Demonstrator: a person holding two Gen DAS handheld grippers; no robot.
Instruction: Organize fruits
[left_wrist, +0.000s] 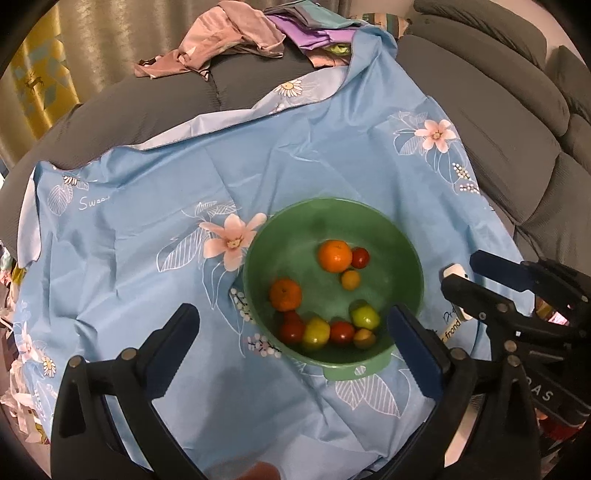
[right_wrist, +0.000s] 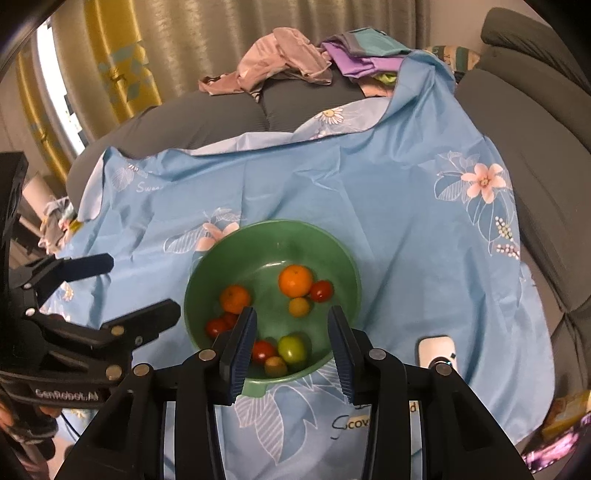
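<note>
Black plastic fills the bottom of both my views: my left gripper (left_wrist: 291, 343) hangs with its blue-padded jaws spread wide and holding nothing, low over the near rim of the round green plastic bowl (left_wrist: 369, 210). My right gripper (right_wrist: 291, 347) has its jaws apart too, narrower, with no fruit between them, poised above the bowl's near edge where the little tab handle sticks out toward me.

Every fruit I can see already sits inside the bowl. Nearest me lie a red tomato (right_wrist: 263, 350), a green tomato (right_wrist: 291, 349) and a small brownish fruit (right_wrist: 276, 365); they have rolled into the low side of the bowl, I judge. Farther in are two oranges (right_wrist: 295, 280), another red tomato (right_wrist: 321, 290) and a small yellow fruit (right_wrist: 299, 306).

I see no stray fruit on the light blue flower-printed cloth (right_wrist: 388, 206), which covers the grey sofa (right_wrist: 535, 122) to give a flat working surface. A small white device (right_wrist: 436, 349) rests on the cloth right of the bowl. Beyond, crumpled pink and purple clothes (right_wrist: 288, 62) lie before the beige curtain (right_wrist: 192, 37).
</note>
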